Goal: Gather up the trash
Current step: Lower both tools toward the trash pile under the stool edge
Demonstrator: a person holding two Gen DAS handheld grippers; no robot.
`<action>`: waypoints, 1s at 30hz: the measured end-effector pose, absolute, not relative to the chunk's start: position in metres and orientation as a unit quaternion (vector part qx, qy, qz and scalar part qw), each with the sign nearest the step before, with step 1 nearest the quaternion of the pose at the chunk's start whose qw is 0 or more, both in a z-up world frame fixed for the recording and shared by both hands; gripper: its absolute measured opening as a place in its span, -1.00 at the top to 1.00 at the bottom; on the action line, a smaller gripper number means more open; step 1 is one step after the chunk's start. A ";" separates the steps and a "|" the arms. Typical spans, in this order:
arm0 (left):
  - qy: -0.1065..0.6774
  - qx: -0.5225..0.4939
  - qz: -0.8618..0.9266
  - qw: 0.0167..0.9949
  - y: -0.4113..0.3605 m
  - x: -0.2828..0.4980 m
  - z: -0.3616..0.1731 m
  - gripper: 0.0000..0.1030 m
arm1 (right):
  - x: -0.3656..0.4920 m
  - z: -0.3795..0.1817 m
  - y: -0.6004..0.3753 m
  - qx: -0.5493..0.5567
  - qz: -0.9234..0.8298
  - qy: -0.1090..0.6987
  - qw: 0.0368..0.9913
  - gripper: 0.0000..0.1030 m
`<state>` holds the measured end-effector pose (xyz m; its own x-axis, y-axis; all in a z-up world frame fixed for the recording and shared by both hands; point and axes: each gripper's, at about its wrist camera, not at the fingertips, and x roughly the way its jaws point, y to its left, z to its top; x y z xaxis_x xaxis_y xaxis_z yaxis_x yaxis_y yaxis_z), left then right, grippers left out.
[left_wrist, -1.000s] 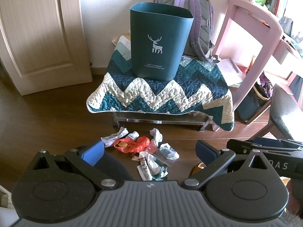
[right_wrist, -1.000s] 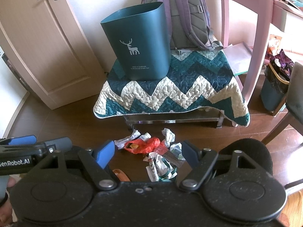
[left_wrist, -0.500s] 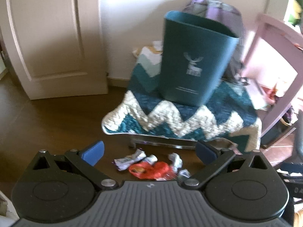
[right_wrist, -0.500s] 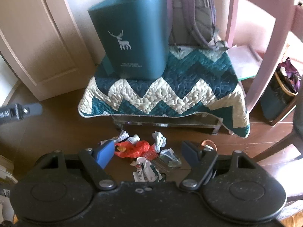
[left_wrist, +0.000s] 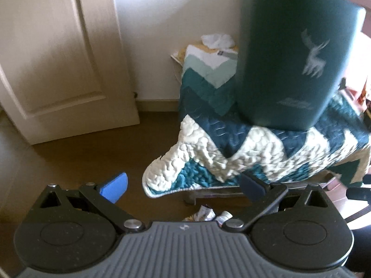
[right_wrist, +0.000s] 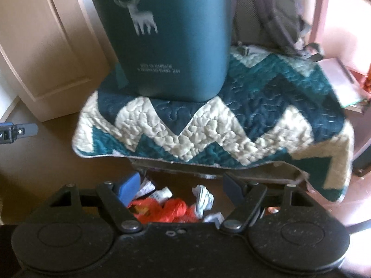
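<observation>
Right gripper point(right_wrist: 179, 186) spread wide, holding nothing, above the floor litter: red plastic bag point(right_wrist: 168, 210) and crumpled wrappers point(right_wrist: 203, 195). Left gripper point(left_wrist: 183, 185) likewise spread and empty. Beyond, a teal deer-print trash bin point(right_wrist: 171, 37) stands upright on a zigzag quilt point(right_wrist: 231, 127). Backpack point(right_wrist: 278, 16) behind, against the wall.
</observation>
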<state>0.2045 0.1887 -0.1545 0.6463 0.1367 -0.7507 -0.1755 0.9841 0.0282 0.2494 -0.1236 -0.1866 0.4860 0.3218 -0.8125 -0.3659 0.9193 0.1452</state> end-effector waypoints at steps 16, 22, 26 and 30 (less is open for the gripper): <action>0.509 0.070 -0.003 0.858 0.221 0.272 -0.393 -1.00 | 0.330 -0.395 -0.065 -0.069 0.164 0.545 0.820 -0.50; 0.544 0.042 -0.005 0.838 0.222 0.284 -0.457 -1.00 | 0.341 -0.450 -0.065 -0.073 0.130 0.577 0.803 -0.50; 0.563 0.044 -0.005 0.825 0.224 0.293 -0.491 -1.00 | 0.351 -0.478 -0.060 -0.084 0.116 0.590 0.795 -0.50; 0.569 0.054 -0.016 0.820 0.223 0.299 -0.511 -1.00 | 0.362 -0.499 -0.053 -0.077 0.108 0.600 0.789 -0.47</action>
<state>0.2992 0.2228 -0.5105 0.3522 0.0356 -0.9352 0.0880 0.9936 0.0710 0.3616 -0.0531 -0.4991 0.2567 0.0782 -0.9633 -0.2641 0.9645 0.0079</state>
